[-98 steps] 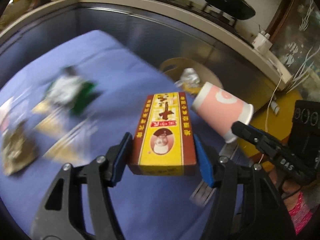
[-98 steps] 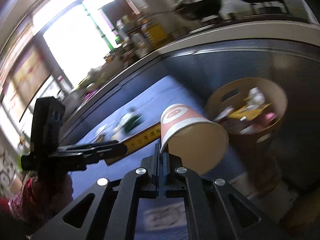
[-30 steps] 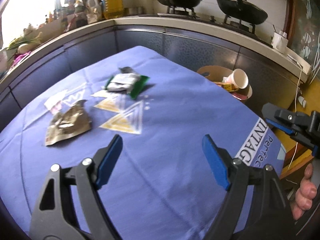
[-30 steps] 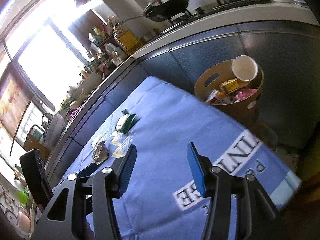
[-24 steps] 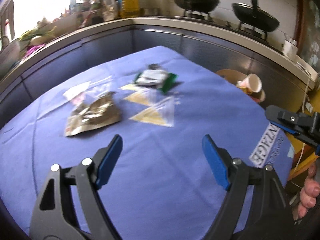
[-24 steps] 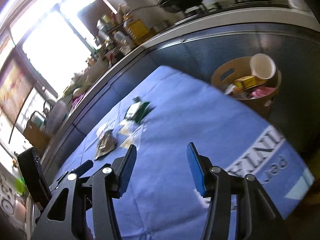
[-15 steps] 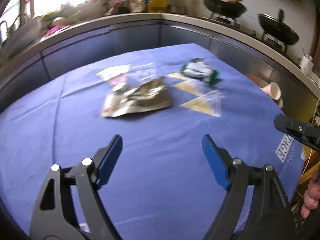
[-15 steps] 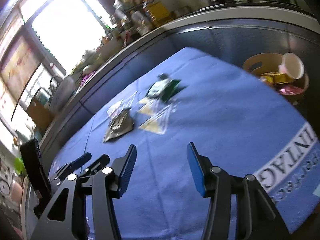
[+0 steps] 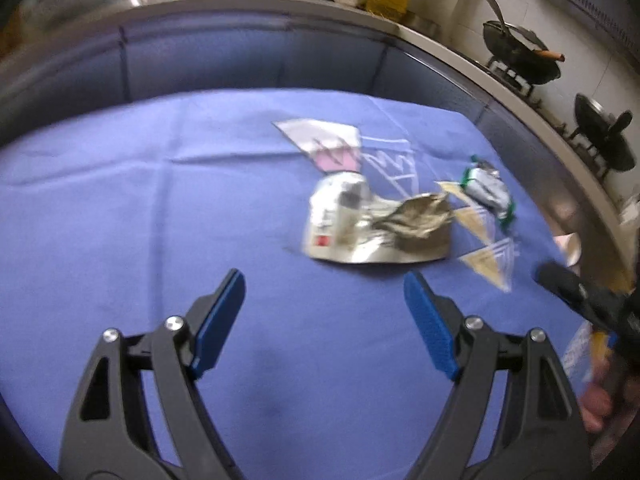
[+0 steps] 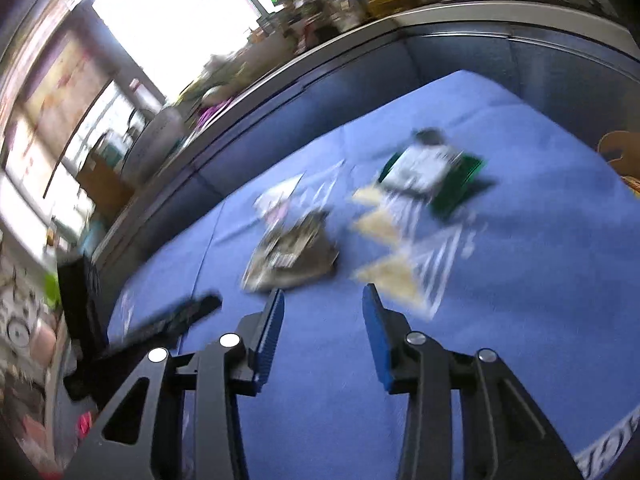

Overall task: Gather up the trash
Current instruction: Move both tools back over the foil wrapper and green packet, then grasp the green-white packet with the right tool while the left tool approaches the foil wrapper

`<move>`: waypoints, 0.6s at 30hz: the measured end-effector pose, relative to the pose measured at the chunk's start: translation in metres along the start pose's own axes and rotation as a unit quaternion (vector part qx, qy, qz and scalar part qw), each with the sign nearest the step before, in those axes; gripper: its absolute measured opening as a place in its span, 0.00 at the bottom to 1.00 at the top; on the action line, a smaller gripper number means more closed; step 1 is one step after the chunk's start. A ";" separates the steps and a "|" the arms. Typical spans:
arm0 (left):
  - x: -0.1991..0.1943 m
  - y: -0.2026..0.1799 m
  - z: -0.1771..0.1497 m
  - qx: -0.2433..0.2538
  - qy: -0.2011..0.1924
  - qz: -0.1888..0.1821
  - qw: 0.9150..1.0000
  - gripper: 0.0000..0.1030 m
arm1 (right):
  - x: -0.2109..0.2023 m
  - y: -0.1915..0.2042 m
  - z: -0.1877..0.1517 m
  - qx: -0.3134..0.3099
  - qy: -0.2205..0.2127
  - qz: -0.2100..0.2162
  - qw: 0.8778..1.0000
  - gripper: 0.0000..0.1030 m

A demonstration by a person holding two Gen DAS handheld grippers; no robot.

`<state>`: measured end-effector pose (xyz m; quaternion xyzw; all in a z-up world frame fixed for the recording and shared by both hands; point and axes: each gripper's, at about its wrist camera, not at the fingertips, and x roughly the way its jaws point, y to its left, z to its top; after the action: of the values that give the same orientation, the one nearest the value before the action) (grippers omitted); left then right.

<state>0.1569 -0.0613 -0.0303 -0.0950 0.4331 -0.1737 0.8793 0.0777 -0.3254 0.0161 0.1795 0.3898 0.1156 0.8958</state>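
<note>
Both grippers have swung away from the bin at the table's right edge toward the litter on the blue cloth (image 9: 120,208). Crumpled foil wrapper (image 9: 380,224) lies mid-table, just beyond the left gripper (image 9: 324,320), wide open and empty; green packet (image 10: 436,172) sits farther right. Right gripper (image 10: 323,332), empty, jaws just narrowing. Best approach: straddle the foil's raised crease, then pinch.

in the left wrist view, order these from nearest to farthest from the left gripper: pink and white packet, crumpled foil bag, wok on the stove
1. crumpled foil bag, just ahead, slightly right of the left gripper.
2. pink and white packet, farther back on the cloth.
3. wok, far right on the stove.
</note>
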 end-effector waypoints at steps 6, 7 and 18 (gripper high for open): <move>0.014 -0.019 0.018 0.001 -0.019 0.007 1.000 0.76 | -0.004 -0.058 0.052 0.069 -0.060 -0.036 0.995 0.39; 0.013 -0.026 0.020 0.017 -0.033 0.007 0.999 0.79 | -0.003 -0.066 0.061 0.066 -0.067 -0.045 0.995 0.40; 0.055 -0.061 0.017 0.077 -0.009 0.040 0.996 0.53 | 0.065 -0.084 0.081 0.040 0.028 -0.024 0.999 0.34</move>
<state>0.1883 -0.1383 -0.0411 -0.0116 0.4140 -0.1703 0.8941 0.1869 -0.3978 -0.0095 0.2023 0.4236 0.0835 0.8790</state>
